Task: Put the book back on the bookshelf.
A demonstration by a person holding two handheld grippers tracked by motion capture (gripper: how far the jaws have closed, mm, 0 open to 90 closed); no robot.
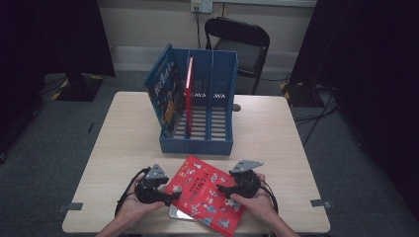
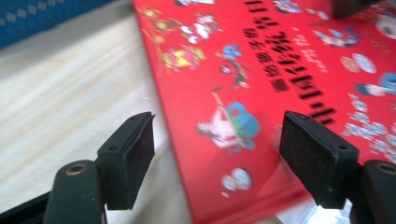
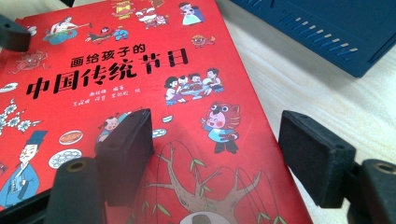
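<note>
My left gripper [image 1: 170, 196] and right gripper [image 1: 223, 189] sit wide open, holding nothing, flanking the flat red illustrated picture book [image 1: 205, 193] on the pale wooden surface [image 1: 123, 143], ready to pinch opposite edges

Surfaces and finishes
Red book [image 3: 140, 93]: glossy, smooth printed cover. Counter [image 1: 272, 133]: pale wood-grain top, matt. File rack [image 1: 207, 98]: blue slatted plastic. Left hand-held gripper [image 2: 217, 161]: matt black pads.
</note>
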